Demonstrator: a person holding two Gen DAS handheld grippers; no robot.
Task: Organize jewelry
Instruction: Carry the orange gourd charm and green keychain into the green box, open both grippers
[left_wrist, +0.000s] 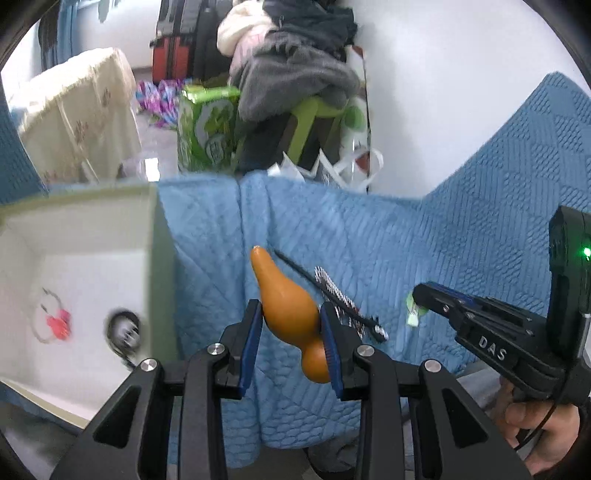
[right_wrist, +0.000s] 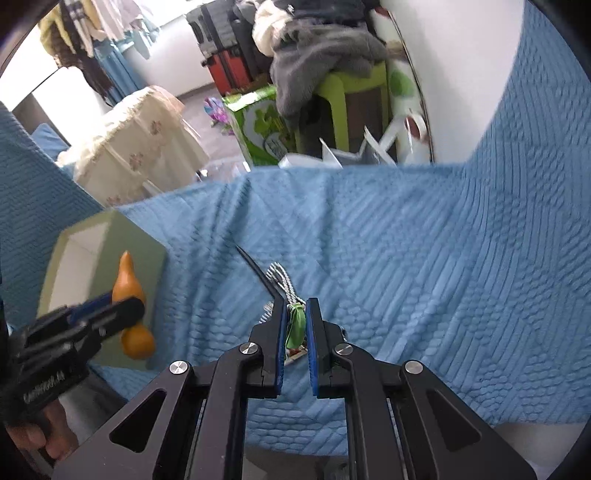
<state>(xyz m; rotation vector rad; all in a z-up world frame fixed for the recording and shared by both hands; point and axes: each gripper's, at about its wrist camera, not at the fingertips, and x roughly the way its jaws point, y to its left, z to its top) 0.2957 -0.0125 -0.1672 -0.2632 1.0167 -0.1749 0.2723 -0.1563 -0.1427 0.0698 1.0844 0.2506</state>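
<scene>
Both grippers carry a piece clear of the blue quilted cover (right_wrist: 424, 258), so the step in hand is judged to be transfer to the box. The left gripper (left_wrist: 291, 328), jaws partly apart, clamps an orange gourd-shaped ornament (left_wrist: 286, 302) at its waist between the blue pads. The right gripper (right_wrist: 295, 325), jaws almost fully closed, pinches a small green piece (right_wrist: 295, 325) with a tag hanging below it. The white open box (left_wrist: 92, 266) stands on the cover just left of the left gripper; a ring with a red charm (left_wrist: 51, 321) and a dark blurred item (left_wrist: 123, 328) lie on its floor. A black beaded hairpin (left_wrist: 340, 299) remains on the cover between the grippers. The next move probably calls for swinging each load over the box wall, lowering it inside and only then opening the jaws, one gripper at a time to avoid a collision
</scene>
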